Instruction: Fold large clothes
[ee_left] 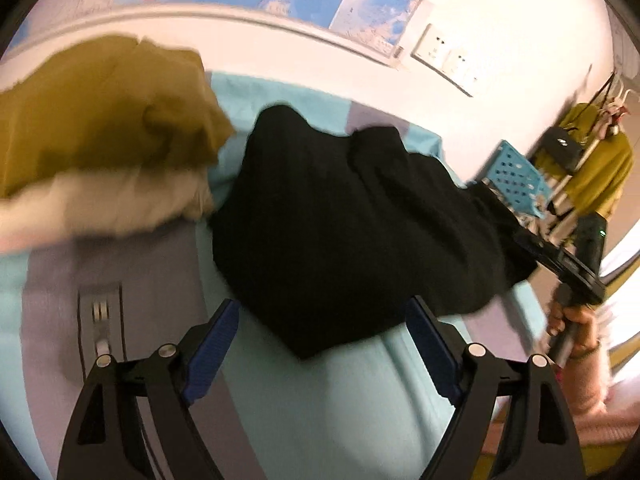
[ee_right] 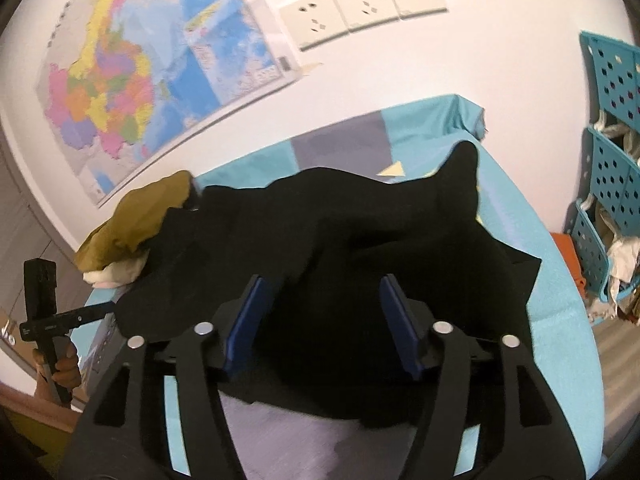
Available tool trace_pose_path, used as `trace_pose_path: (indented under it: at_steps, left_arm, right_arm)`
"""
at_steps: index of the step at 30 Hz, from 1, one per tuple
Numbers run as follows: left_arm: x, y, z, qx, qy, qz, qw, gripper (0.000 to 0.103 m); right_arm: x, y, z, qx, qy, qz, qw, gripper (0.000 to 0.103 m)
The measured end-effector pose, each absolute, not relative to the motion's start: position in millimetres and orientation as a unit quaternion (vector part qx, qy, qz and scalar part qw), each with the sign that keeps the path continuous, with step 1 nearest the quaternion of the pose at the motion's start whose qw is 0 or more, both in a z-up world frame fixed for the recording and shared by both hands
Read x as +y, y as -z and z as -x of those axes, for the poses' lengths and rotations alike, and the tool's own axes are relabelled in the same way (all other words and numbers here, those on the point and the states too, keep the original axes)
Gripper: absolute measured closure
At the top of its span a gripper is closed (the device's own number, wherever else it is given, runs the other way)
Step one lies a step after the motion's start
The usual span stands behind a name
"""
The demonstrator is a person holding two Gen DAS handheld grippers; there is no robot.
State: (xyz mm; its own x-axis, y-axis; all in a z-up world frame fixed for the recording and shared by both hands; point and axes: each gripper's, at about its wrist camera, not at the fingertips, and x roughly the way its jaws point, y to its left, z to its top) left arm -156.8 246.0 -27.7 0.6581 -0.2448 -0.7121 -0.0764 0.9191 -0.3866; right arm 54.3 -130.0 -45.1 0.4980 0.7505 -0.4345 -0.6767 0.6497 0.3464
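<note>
Here, both grippers (ee_left: 320, 344) (ee_right: 320, 320) gape wide — empty — over the black garment (ee_left: 352, 220).

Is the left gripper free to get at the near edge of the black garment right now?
Probably yes: the left gripper is open, nothing lies between it and the black garment, whose near edge sits between its fingertips.

Warm, dim indoor light; motion blur throughout; strong fisheye bending at edges.

Garment (ee_right: 340, 240) lies mid-table (ee_right: 560, 320), 2 folded clothes (ee_left: 100, 120) stacked to its left.
</note>
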Motion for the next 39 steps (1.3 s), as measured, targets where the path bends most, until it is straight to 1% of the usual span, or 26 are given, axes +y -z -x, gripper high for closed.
trace_pose_path:
  at_steps: [1, 3, 5, 7, 9, 13, 16, 22, 27, 28, 30, 31, 32, 33, 36, 39]
  left_arm:
    - [246.7, 30.9, 162.0, 0.417, 0.050, 0.201, 0.885, 0.021]
    - [246.2, 36.6, 167.8, 0.425, 0.055, 0.214, 0.878, 0.021]
    - [242.5, 44.9, 170.3, 0.437, 0.064, 0.227, 0.868, 0.021]
    - [235.6, 52.8, 166.9, 0.445, 0.079, 0.241, 0.859, 0.021]
    - [228.3, 56.7, 162.6, 0.449, 0.092, 0.247, 0.854, 0.021]
    - [211.7, 61.3, 152.9, 0.455, 0.116, 0.243, 0.849, 0.021]
    - [207.7, 62.5, 148.2, 0.452, 0.123, 0.247, 0.848, 0.019]
    - [209.1, 63.8, 145.9, 0.447, 0.124, 0.258, 0.847, 0.018]
    - [208.2, 63.2, 143.7, 0.447, 0.130, 0.268, 0.844, 0.018]
    - [207.6, 63.5, 142.1, 0.446, 0.130, 0.270, 0.843, 0.017]
    - [206.3, 64.0, 139.1, 0.445, 0.135, 0.274, 0.842, 0.017]
    - [205.8, 64.3, 138.0, 0.446, 0.137, 0.277, 0.840, 0.017]
    - [205.1, 64.8, 136.2, 0.445, 0.139, 0.283, 0.838, 0.017]
    - [204.8, 65.0, 134.9, 0.445, 0.139, 0.285, 0.837, 0.017]
    - [205.5, 64.5, 128.5, 0.444, 0.139, 0.294, 0.835, 0.016]
    - [209.0, 63.5, 117.1, 0.437, 0.134, 0.315, 0.832, 0.016]
  right_arm:
    - [-124.8, 41.9, -46.9, 0.276, -0.425, -0.055, 0.860, 0.038]
    - [-114.3, 36.3, -32.2, 0.261, -0.445, -0.031, 0.856, 0.032]
    - [-94.0, 30.2, -12.3, 0.242, -0.476, 0.009, 0.845, 0.027]
    - [-66.9, 26.7, 12.0, 0.217, -0.509, 0.064, 0.830, 0.025]
    - [-42.5, 27.7, 30.9, 0.200, -0.527, 0.114, 0.818, 0.019]
    - [12.7, 45.9, 70.2, 0.162, -0.542, 0.239, 0.789, 0.019]
    - [41.0, 65.2, 85.9, 0.142, -0.530, 0.309, 0.777, 0.019]
    - [50.2, 74.4, 78.1, 0.133, -0.511, 0.310, 0.790, 0.019]
    - [55.9, 92.8, 85.1, 0.095, -0.462, 0.382, 0.794, 0.020]
    - [58.8, 95.9, 83.6, 0.094, -0.455, 0.388, 0.796, 0.022]
    - [61.8, 94.4, 74.0, 0.107, -0.449, 0.381, 0.801, 0.045]
    - [60.0, 90.5, 69.8, 0.114, -0.457, 0.365, 0.803, 0.051]
    - [56.3, 82.7, 62.4, 0.131, -0.475, 0.333, 0.804, 0.063]
    - [53.8, 75.2, 54.5, 0.149, -0.489, 0.303, 0.804, 0.068]
    - [46.6, 62.7, 34.9, 0.193, -0.514, 0.234, 0.803, 0.075]
    - [45.9, 58.9, 29.4, 0.206, -0.522, 0.210, 0.801, 0.076]
